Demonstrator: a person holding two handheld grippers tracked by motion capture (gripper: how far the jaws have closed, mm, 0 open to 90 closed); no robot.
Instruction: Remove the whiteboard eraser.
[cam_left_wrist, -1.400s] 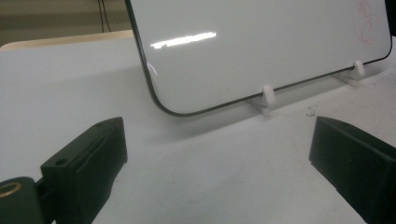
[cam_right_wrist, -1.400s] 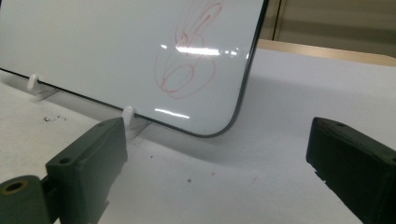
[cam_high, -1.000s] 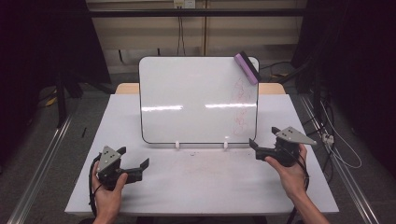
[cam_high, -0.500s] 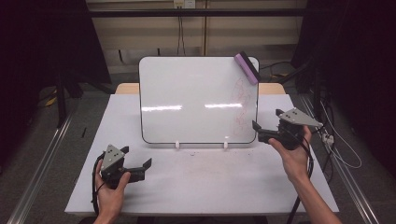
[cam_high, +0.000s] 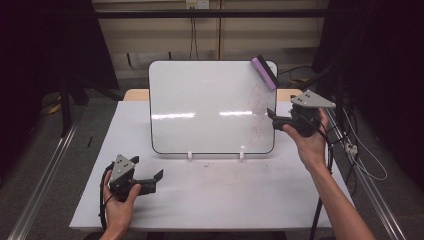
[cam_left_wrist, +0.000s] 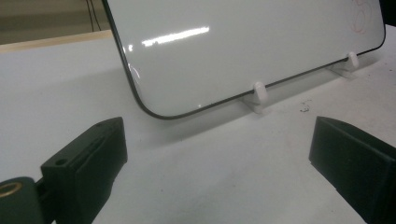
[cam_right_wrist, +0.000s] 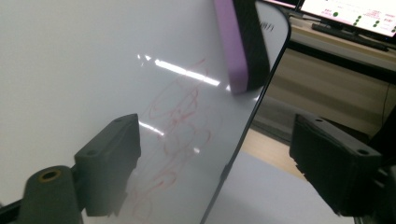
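White table (cam_high: 210, 200) bears a whiteboard (cam_high: 200, 110); right tool (cam_high: 272, 118), just narrowing, grasps nothing beside its eraser (cam_high: 264, 72); left tool (cam_high: 159, 178) released.

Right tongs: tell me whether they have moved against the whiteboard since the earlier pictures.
Yes. The right tongs have risen from near the whiteboard's bottom right corner to about halfway up its right edge, toward the purple eraser; their jaws have just been closing, with nothing between them.

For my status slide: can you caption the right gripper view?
Open right hand-held gripper faces the whiteboard's edge, red scribbles ahead, below the purple eraser stuck near its corner.
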